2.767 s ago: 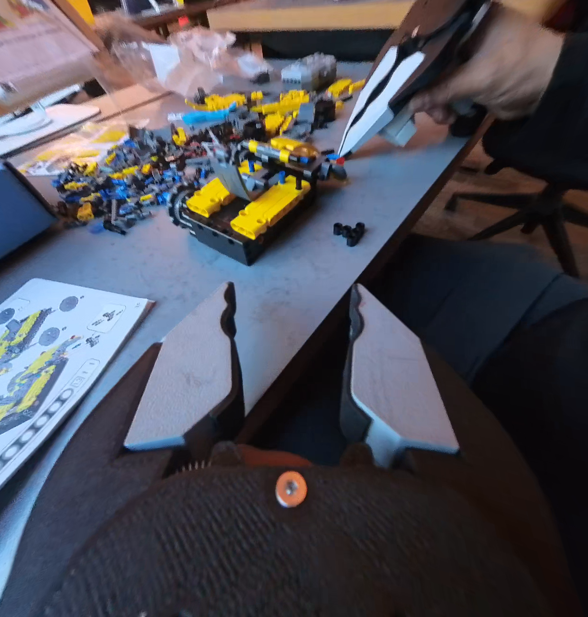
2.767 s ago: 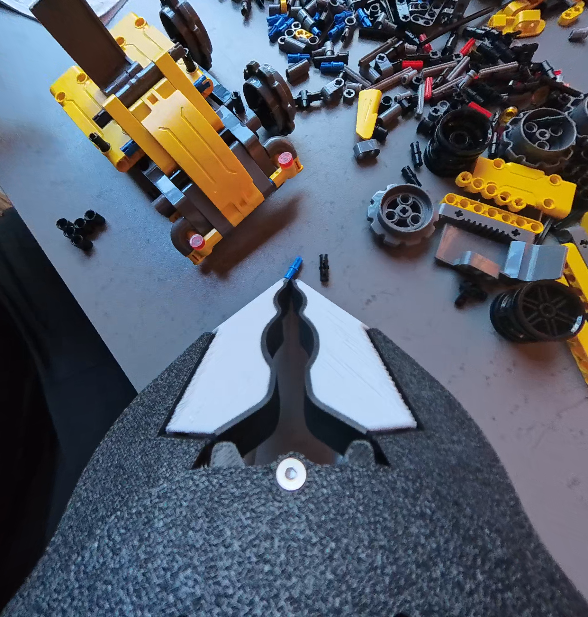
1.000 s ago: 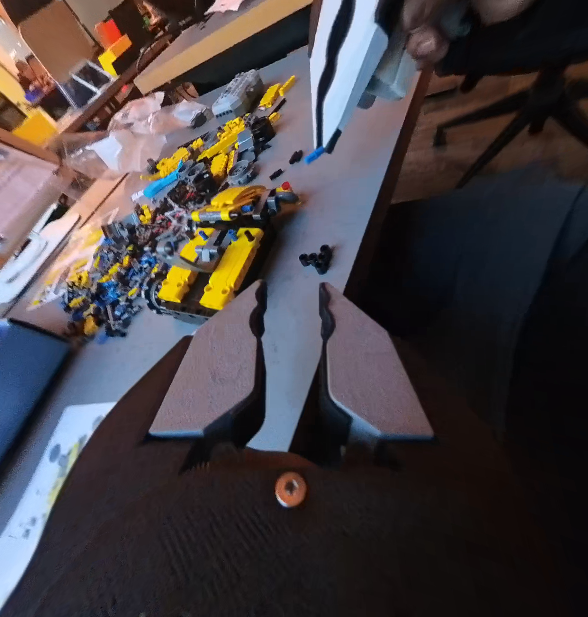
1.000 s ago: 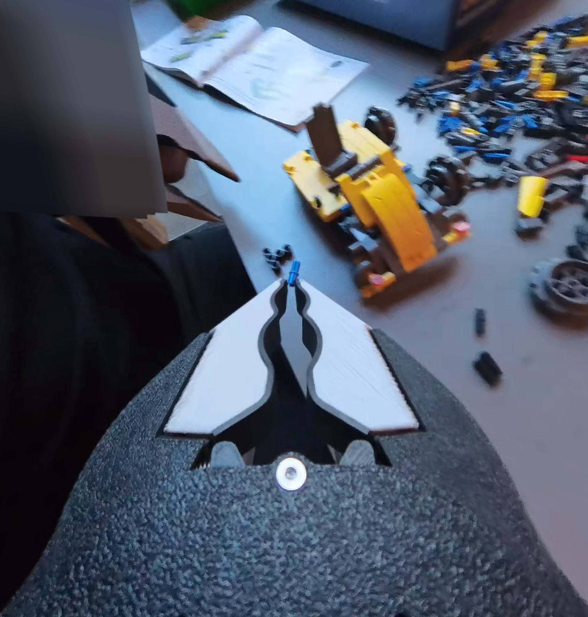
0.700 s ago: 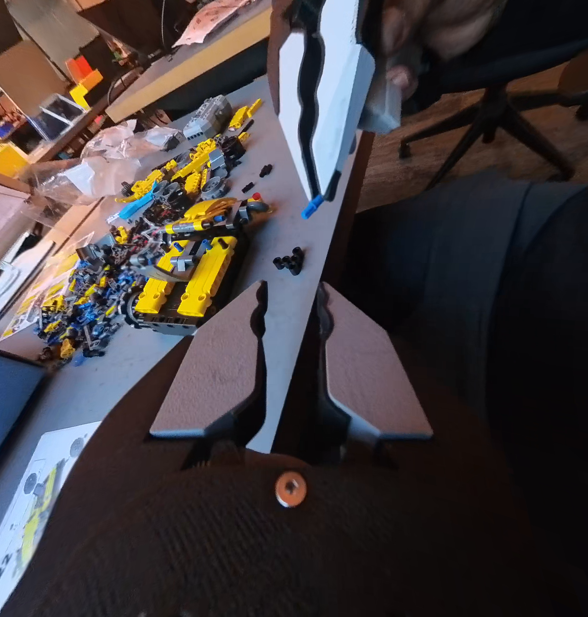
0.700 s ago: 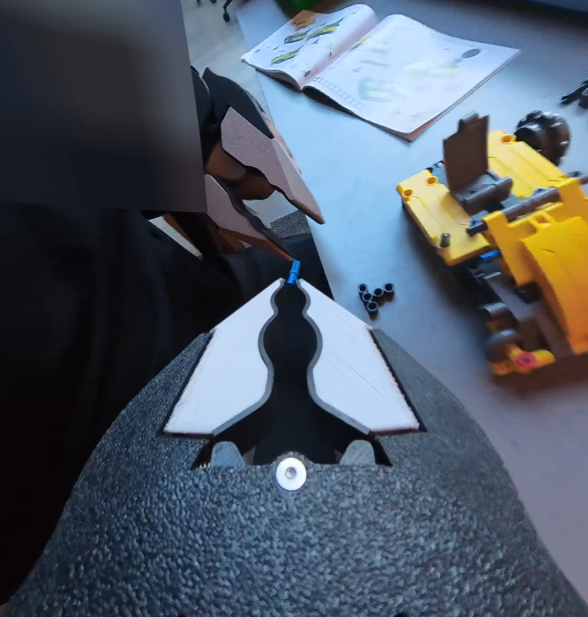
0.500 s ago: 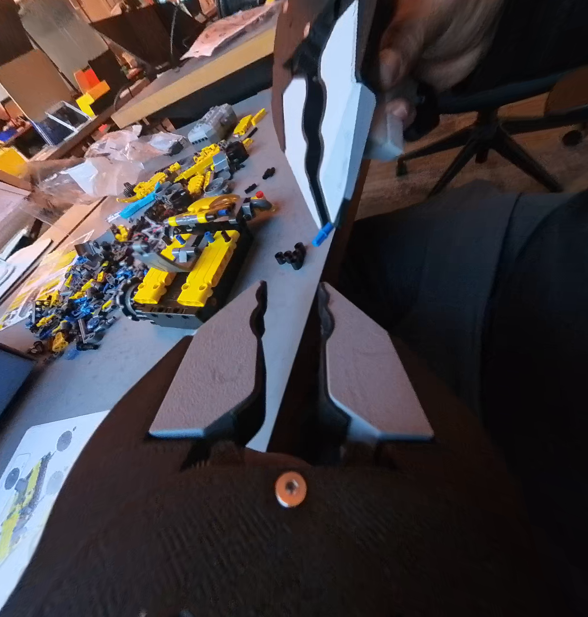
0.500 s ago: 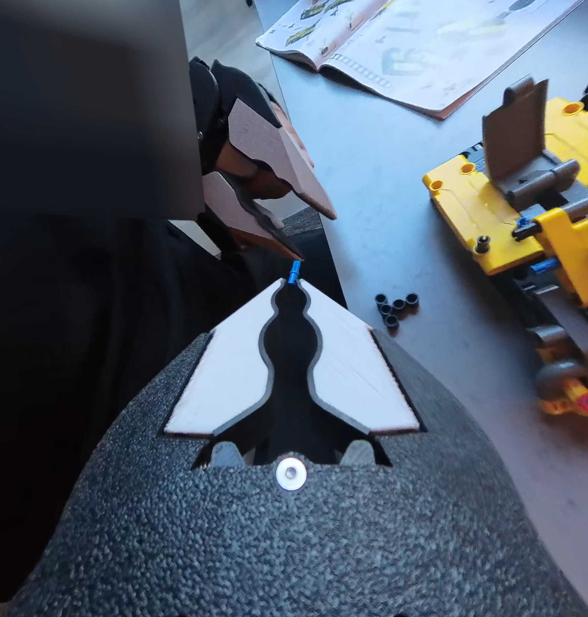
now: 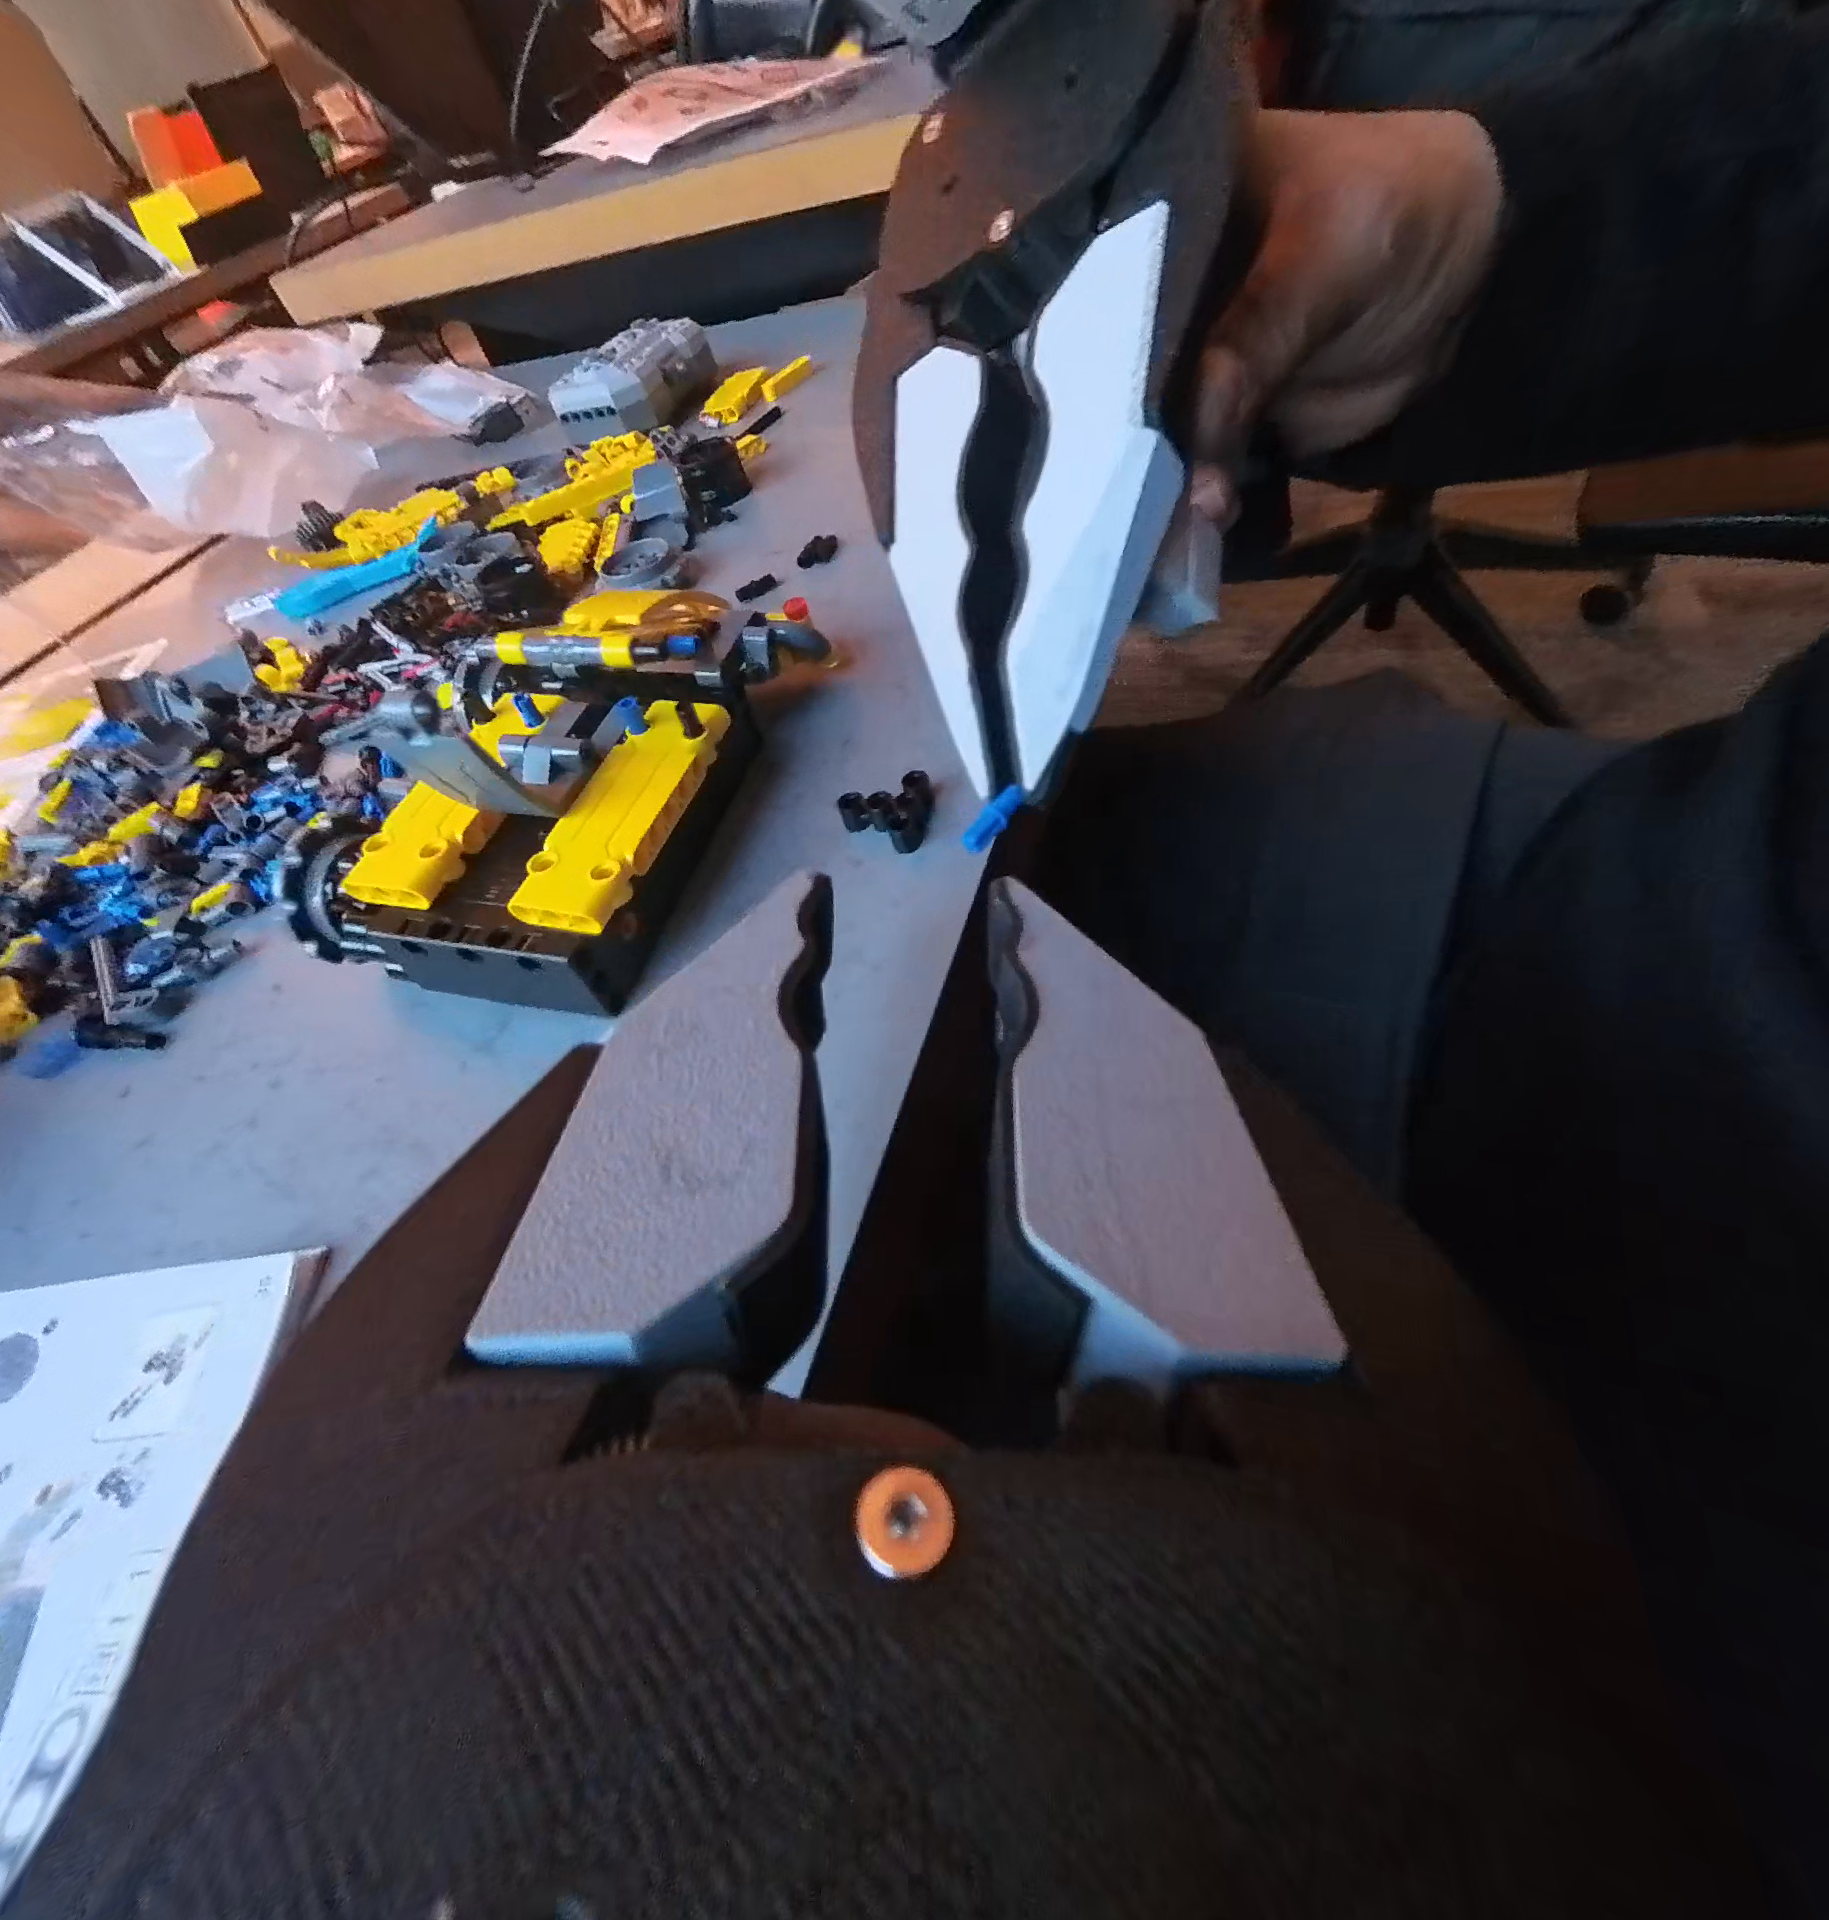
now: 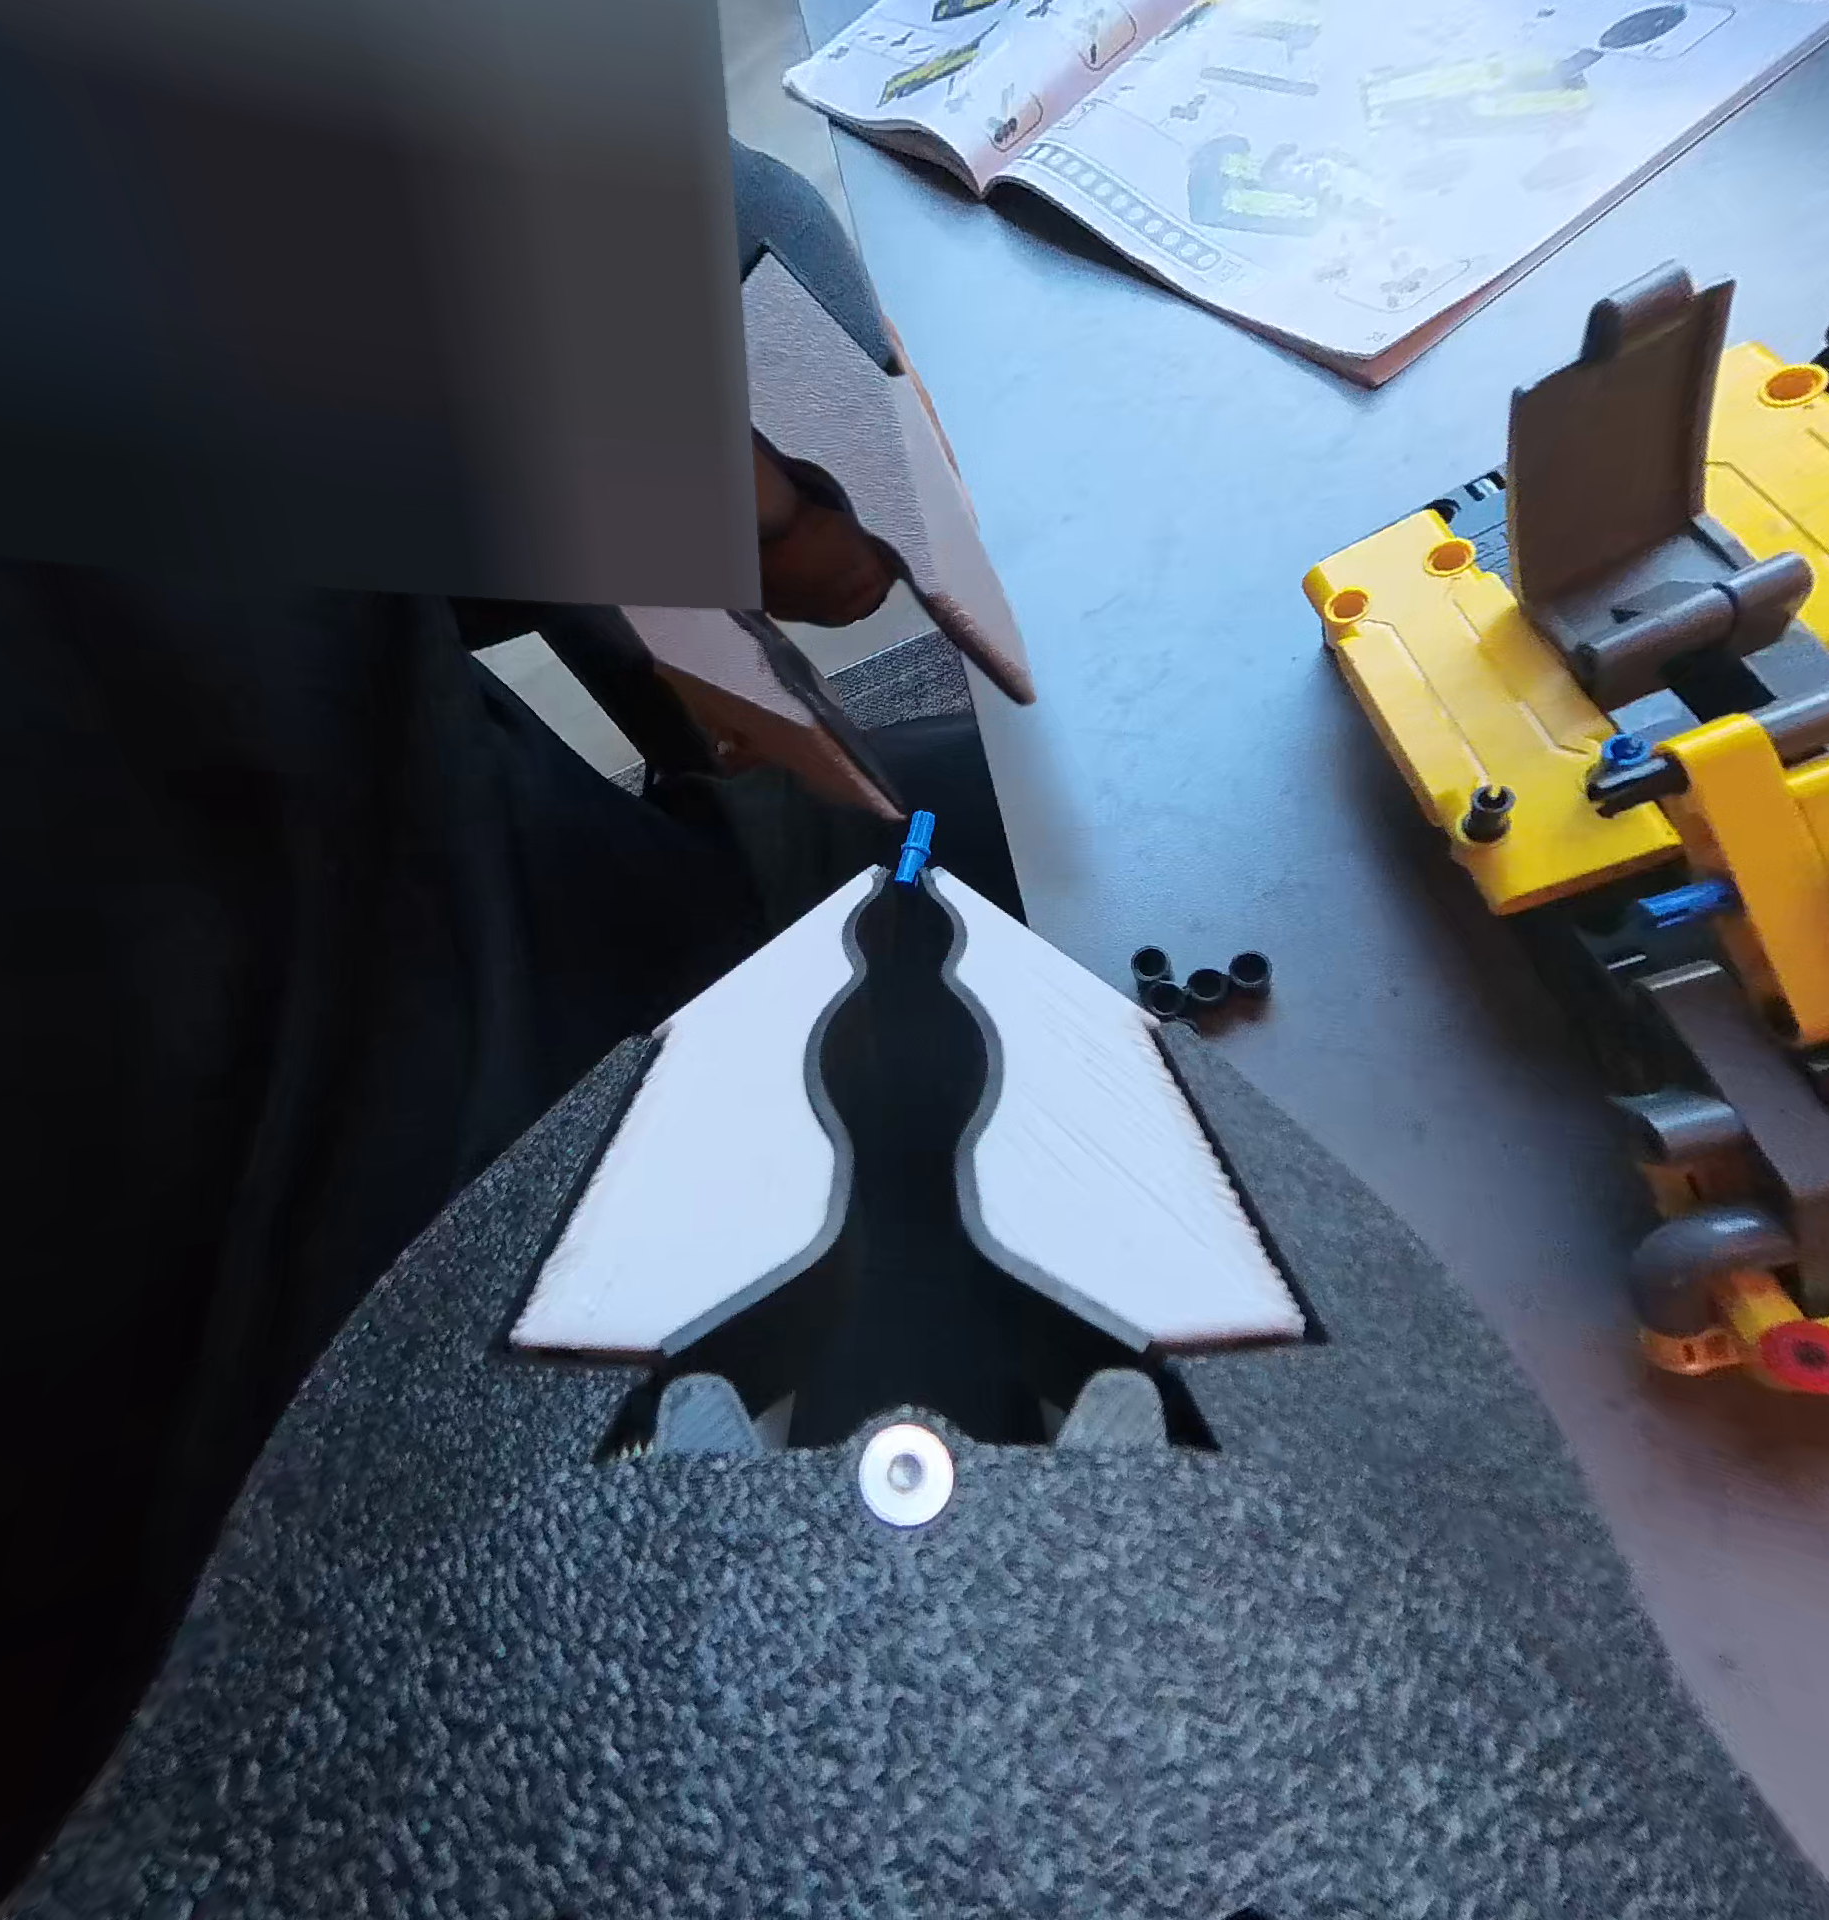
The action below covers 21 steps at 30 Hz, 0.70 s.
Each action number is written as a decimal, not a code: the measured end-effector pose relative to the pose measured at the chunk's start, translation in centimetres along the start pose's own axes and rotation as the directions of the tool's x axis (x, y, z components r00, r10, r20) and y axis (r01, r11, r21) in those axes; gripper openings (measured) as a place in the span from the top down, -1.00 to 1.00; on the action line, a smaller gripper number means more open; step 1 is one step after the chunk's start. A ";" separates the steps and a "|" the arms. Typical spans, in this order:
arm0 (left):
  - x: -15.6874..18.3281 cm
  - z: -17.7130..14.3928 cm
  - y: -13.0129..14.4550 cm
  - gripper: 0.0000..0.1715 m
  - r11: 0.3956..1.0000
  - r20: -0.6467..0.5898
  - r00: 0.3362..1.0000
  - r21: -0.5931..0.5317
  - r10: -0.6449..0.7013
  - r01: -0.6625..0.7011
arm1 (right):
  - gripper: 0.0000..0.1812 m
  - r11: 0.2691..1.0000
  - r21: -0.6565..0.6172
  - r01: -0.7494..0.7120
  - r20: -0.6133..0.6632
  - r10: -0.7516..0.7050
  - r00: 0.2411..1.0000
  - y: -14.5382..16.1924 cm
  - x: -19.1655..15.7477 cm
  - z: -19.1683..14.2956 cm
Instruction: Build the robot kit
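Note:
My right gripper (image 10: 905, 878) is shut on a small blue pin (image 10: 915, 844), which sticks out past its white fingertips. It hangs over the table's near edge, pointing at my left gripper (image 10: 957, 753). In the left wrist view my left gripper (image 9: 905, 896) is open with a moderate gap and empty. The right gripper (image 9: 1009, 784) comes down from above and holds the blue pin (image 9: 993, 816) just beyond the left gripper's right fingertip (image 9: 1003, 904). A small black connector cluster (image 9: 889, 810) lies on the table beside the pin and also shows in the right wrist view (image 10: 1201, 982).
A yellow and black brick vehicle (image 9: 536, 831) (image 10: 1616, 779) stands on the grey table (image 9: 266, 1122). Behind it lies a pile of loose parts (image 9: 162, 831). An open instruction booklet (image 10: 1357, 156) (image 9: 58, 1455) lies nearby. Office chair legs (image 9: 1409, 582) stand off the table. Less than 4 cm separates the two grippers' tips.
My right gripper lifted the blue pin off the table near the vehicle and carried it over the table edge up to my left gripper. The left gripper's gap narrowed somewhat.

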<state>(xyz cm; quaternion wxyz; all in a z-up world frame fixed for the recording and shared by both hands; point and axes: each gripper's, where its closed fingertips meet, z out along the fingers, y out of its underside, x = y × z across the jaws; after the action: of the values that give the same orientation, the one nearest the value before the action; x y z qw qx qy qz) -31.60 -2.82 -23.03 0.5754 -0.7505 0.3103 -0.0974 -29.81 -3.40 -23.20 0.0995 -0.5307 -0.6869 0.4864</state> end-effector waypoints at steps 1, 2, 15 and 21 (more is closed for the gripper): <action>-0.1 0.0 0.1 0.69 1.000 0.002 1.000 -0.003 -0.009 0.009 | 0.94 1.000 0.006 -0.002 0.000 0.002 1.000 0.0 0.1 0.0; -0.2 0.1 0.2 0.69 1.000 0.005 1.000 -0.006 -0.013 0.013 | 0.94 1.000 0.012 -0.006 0.002 0.006 1.000 0.0 0.1 -0.1; -0.7 1.0 -0.4 0.57 0.998 0.056 0.997 0.005 -0.062 0.062 | 0.95 0.992 0.124 -0.022 -0.105 0.035 0.994 1.0 1.5 -3.6; -7.1 0.7 -1.5 -0.15 0.982 0.209 0.967 -0.082 -0.148 0.168 | 0.95 0.986 0.161 -0.040 -0.167 0.068 0.984 2.5 1.8 -6.7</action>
<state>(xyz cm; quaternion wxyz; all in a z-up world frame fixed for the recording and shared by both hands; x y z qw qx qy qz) -36.28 2.06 -20.33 0.5564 -0.8065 0.1935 -0.0507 -24.59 1.77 -22.44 0.1868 -0.5797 -0.6205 0.4940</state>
